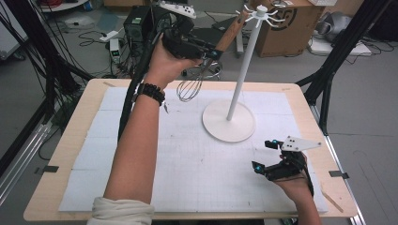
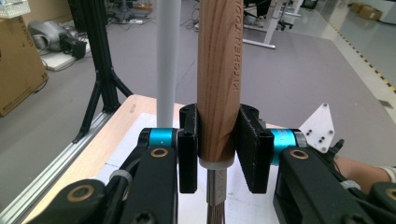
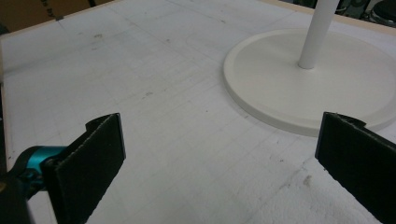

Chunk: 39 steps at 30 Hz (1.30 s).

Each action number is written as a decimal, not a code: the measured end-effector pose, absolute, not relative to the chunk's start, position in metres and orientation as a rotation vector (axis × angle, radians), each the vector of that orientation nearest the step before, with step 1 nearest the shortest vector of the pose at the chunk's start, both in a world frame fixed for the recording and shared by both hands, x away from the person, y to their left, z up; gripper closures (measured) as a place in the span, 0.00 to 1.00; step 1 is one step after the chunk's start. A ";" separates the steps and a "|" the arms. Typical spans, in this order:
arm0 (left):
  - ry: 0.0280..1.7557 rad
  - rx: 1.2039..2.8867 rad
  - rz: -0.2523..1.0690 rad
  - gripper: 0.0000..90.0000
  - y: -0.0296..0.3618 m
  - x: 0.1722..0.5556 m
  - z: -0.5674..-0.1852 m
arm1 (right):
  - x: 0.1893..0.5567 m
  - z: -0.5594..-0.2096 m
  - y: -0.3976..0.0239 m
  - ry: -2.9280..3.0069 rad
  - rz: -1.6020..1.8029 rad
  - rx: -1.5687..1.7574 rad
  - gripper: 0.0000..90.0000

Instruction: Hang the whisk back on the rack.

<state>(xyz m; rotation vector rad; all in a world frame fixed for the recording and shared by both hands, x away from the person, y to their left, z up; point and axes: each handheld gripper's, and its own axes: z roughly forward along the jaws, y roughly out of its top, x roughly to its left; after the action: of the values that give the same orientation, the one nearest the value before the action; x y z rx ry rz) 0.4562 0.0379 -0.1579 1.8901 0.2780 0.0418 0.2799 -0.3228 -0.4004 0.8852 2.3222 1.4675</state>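
Note:
A whisk with a wooden handle [image 1: 231,32] and wire loops [image 1: 190,87] hangs in the air, tilted, with its handle top close to the hooks [image 1: 263,12] of a white stand. My left gripper [image 1: 209,53] is shut on that wooden handle [image 2: 218,79] just above the wires; both pads press its sides. The stand's white pole [image 1: 244,65] rises from a round white base [image 1: 229,121], and the pole [image 2: 166,60] shows just left of the handle. My right gripper [image 1: 265,154] rests low at the mat's right front, open with nothing between its fingers [image 3: 93,158], facing the base [image 3: 280,79].
A white gridded mat [image 1: 187,154] covers the wooden table [image 1: 70,140]. Behind the table are a cardboard box [image 1: 286,28], black tripod legs [image 1: 338,51], cables and electronics [image 1: 136,23] on the grey floor.

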 end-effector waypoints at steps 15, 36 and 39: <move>0.296 1.933 0.027 0.79 0.014 0.464 -0.168 | 0.280 -0.400 -0.324 2.315 1.485 0.882 0.01; 0.379 1.975 0.007 0.55 -0.006 0.462 -0.188 | 0.277 -0.396 -0.326 2.305 1.501 0.868 0.01; 0.381 1.982 -0.004 0.46 0.000 0.459 -0.192 | 0.277 -0.395 -0.326 2.301 1.504 0.867 0.01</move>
<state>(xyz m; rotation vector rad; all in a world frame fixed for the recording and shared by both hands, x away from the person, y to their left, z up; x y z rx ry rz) 0.4594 -0.0001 -0.1917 1.9820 0.3811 -0.0038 0.2769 -0.3259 -0.3954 0.8672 2.3008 1.5041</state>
